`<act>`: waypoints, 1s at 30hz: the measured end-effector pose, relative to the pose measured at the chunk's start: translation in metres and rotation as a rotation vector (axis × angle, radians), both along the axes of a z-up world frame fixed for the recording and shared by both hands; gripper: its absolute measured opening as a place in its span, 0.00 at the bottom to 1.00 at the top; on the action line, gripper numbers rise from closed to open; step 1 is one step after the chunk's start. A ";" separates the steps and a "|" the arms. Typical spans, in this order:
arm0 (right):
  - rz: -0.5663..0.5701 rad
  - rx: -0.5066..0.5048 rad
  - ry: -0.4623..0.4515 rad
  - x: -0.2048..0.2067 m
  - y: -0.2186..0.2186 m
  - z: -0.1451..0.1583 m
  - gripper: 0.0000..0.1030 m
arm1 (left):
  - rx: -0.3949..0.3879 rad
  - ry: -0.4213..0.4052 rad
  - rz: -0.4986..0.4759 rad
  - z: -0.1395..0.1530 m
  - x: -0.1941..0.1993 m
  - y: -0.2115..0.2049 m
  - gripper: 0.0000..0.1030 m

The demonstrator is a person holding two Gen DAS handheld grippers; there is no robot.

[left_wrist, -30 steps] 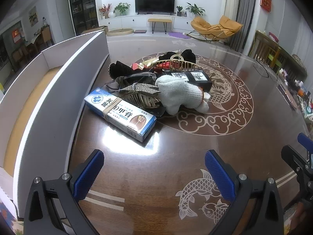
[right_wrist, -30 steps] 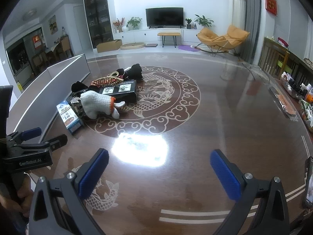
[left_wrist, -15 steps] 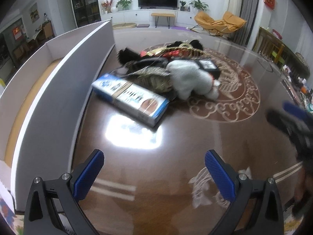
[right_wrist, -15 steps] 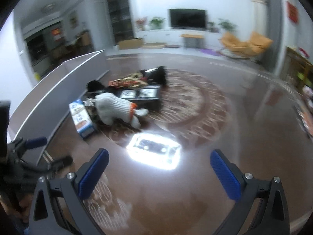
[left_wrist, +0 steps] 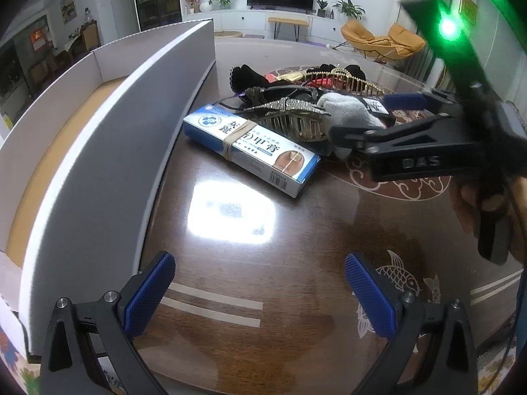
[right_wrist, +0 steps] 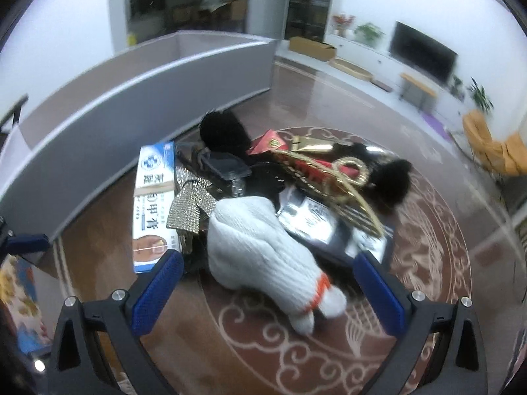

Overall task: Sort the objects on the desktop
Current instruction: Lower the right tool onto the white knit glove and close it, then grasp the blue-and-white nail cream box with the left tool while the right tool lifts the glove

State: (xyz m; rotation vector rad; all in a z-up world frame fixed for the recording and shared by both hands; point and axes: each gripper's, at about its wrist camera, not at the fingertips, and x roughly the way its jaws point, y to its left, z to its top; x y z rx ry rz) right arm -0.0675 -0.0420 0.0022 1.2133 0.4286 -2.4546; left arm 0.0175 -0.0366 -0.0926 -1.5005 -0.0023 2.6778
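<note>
A pile of objects lies on the dark table: a white knit glove [right_wrist: 260, 243], a blue-and-white box [left_wrist: 250, 146] [right_wrist: 153, 204], a rhinestone hair clip [right_wrist: 187, 209], a gold comb [right_wrist: 336, 184], black pompoms [right_wrist: 224, 130] and a black box [right_wrist: 332, 227]. My right gripper [right_wrist: 268, 294] is open, its fingers on either side of the glove and just above it; it also shows in the left wrist view [left_wrist: 378, 117]. My left gripper [left_wrist: 258, 291] is open and empty over bare table, short of the box.
A long white cardboard tray [left_wrist: 108, 131] with high walls runs along the left of the table, also in the right wrist view [right_wrist: 138, 79]. The table [left_wrist: 263, 230] has a bright light reflection and white ornament inlays.
My right gripper has swung left and forward to the pile and now straddles the glove. My left gripper has moved slightly closer to the box. Both stay open.
</note>
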 end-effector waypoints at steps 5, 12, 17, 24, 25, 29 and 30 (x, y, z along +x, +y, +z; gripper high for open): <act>0.035 0.010 -0.055 -0.007 -0.006 -0.015 0.78 | -0.009 -0.007 -0.007 -0.002 0.000 0.002 1.00; -0.106 -0.063 -0.104 0.009 0.027 -0.012 0.51 | -0.015 -0.026 0.016 -0.004 -0.008 0.002 1.00; -0.252 -0.059 -0.106 0.057 0.076 -0.008 0.51 | -0.021 -0.047 0.067 -0.007 -0.028 0.008 1.00; -0.415 -0.146 -0.062 0.122 0.129 -0.002 0.51 | -0.071 -0.056 0.239 -0.011 -0.083 0.027 1.00; -0.433 -0.163 -0.057 0.127 0.135 0.000 0.51 | -0.079 -0.058 0.255 -0.013 -0.090 0.029 1.00; -0.509 -0.209 -0.046 0.145 0.154 0.005 0.52 | -0.092 -0.083 0.301 -0.021 -0.111 0.029 1.00; -0.538 -0.225 -0.046 0.151 0.162 0.007 0.52 | -0.093 -0.091 0.300 -0.024 -0.114 0.029 1.00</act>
